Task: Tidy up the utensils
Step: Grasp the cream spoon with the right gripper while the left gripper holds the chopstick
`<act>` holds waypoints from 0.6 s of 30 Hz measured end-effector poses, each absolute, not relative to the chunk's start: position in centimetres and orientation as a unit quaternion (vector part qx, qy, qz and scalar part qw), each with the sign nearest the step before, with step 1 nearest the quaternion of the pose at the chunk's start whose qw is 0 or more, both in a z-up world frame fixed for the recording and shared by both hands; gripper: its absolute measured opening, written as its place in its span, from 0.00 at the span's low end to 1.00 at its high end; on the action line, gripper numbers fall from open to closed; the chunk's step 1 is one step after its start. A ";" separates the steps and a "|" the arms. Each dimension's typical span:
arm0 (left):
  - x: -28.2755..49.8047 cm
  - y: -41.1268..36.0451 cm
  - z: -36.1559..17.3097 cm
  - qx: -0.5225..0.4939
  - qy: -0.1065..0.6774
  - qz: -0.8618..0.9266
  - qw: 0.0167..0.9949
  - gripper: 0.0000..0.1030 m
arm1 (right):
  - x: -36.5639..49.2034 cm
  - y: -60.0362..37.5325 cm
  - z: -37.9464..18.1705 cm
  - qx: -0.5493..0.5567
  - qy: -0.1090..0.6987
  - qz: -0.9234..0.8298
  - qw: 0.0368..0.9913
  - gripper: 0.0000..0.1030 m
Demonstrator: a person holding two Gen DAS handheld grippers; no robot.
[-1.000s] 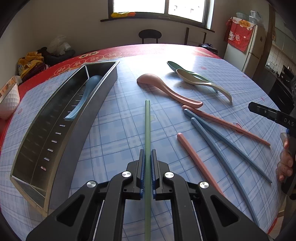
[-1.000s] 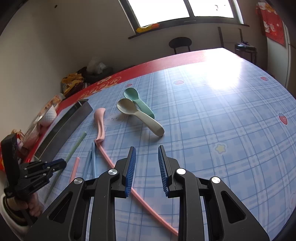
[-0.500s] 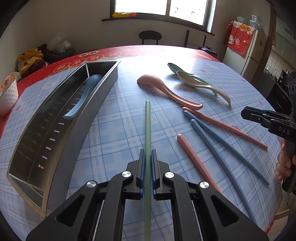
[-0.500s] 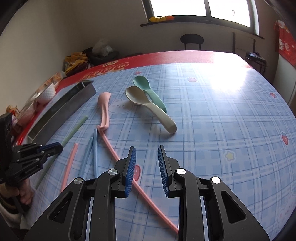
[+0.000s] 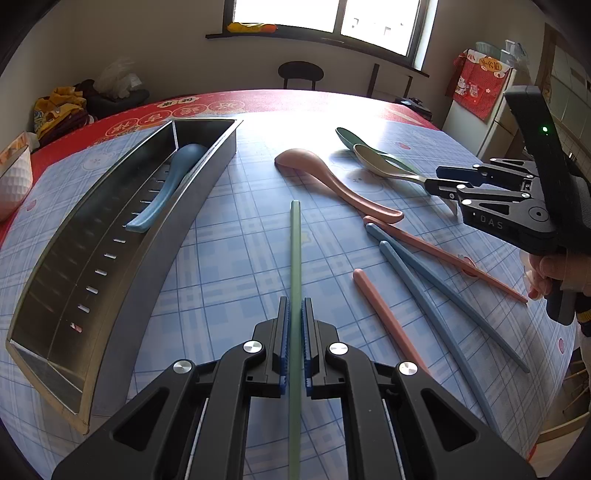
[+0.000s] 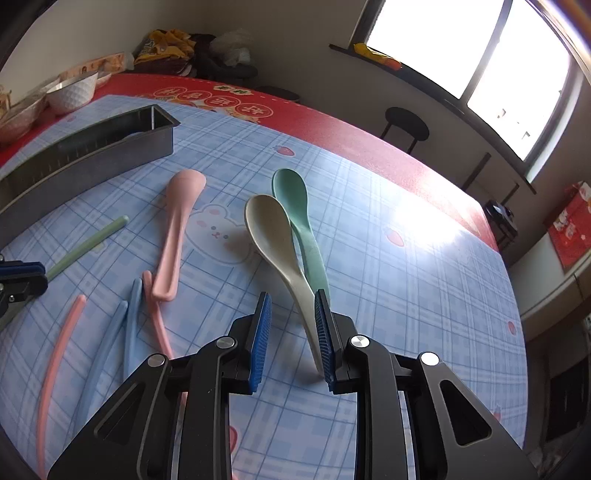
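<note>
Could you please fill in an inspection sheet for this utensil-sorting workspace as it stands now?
Surface: table under a blue plaid cloth with a red border.
Job's things: metal tray holding a blue spoon; pink spoon, beige spoon and green spoon loose on the cloth; two blue chopsticks and two pink chopsticks loose.
Clutter: white bowl on the table's edge.
Grippers: left gripper shut on the green chopstick; right gripper open, the beige spoon's handle between its jaws.
Cables: nothing seen.
Surroundings: window, black stool, bags by the wall.
</note>
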State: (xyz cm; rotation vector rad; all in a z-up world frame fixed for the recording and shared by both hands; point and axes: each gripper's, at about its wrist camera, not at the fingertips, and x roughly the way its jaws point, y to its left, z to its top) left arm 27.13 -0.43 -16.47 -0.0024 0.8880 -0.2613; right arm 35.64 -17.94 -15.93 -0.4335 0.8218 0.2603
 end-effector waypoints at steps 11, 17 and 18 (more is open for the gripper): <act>27.3 -0.2 -16.5 -0.006 0.429 -0.129 0.894 0.06 | 37.3 -18.9 -17.0 -0.191 0.417 0.088 0.884 0.14; 27.3 -0.4 -16.6 0.002 0.428 -0.125 0.895 0.07 | 37.1 -19.5 -17.2 -0.177 0.426 0.098 0.882 0.10; 27.3 -0.5 -16.6 0.007 0.428 -0.123 0.896 0.07 | 37.1 -19.6 -17.2 -0.172 0.427 0.099 0.882 0.09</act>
